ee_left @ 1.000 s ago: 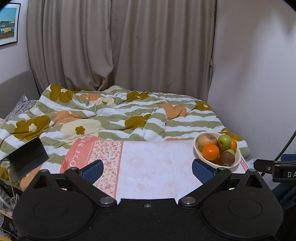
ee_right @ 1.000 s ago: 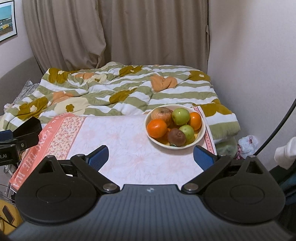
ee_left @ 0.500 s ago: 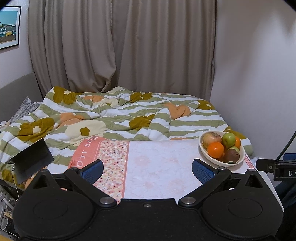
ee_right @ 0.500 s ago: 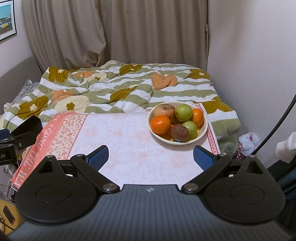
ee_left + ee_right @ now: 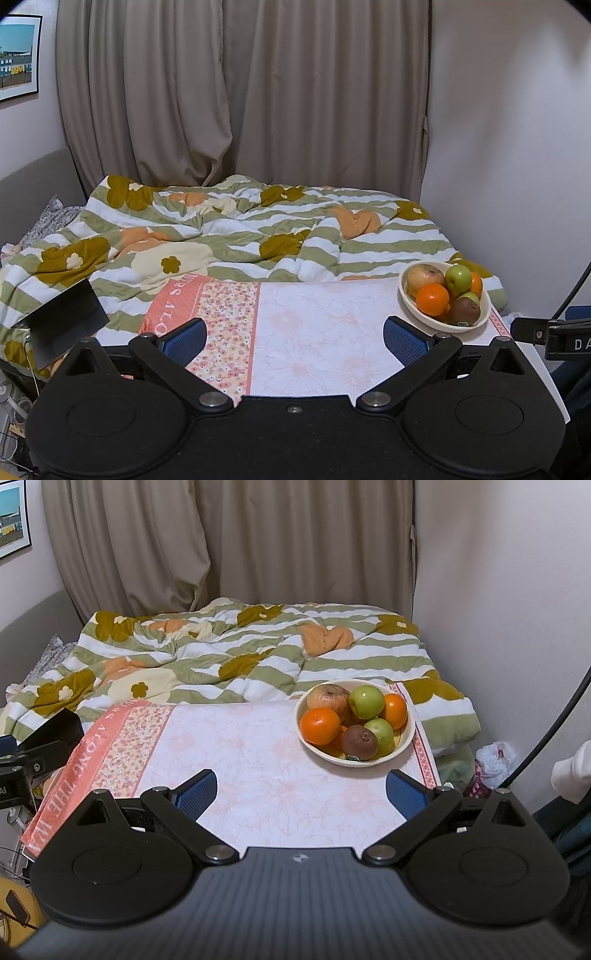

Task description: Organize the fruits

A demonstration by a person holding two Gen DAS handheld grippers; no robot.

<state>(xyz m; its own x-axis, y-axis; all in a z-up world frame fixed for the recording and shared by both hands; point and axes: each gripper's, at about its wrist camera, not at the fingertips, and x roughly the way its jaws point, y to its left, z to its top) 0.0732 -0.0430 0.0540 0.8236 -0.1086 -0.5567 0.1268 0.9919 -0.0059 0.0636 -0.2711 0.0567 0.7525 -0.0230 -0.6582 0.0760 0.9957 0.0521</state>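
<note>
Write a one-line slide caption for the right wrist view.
Open right gripper hovers over a floral tablecloth, facing a bowl of mixed fruit.

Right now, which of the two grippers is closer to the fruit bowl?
Right. The right gripper sits just short of the bowl, slightly left of it. The left gripper is farther left, the bowl off to its right.

A table (image 5: 424,794) under a floral cloth (image 5: 258,760) carries a fruit bowl (image 5: 404,744).

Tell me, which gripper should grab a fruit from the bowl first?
Probably the right gripper. The bowl sits just ahead of it, while it lies far to the side of the left gripper. Both are open and empty.
</note>
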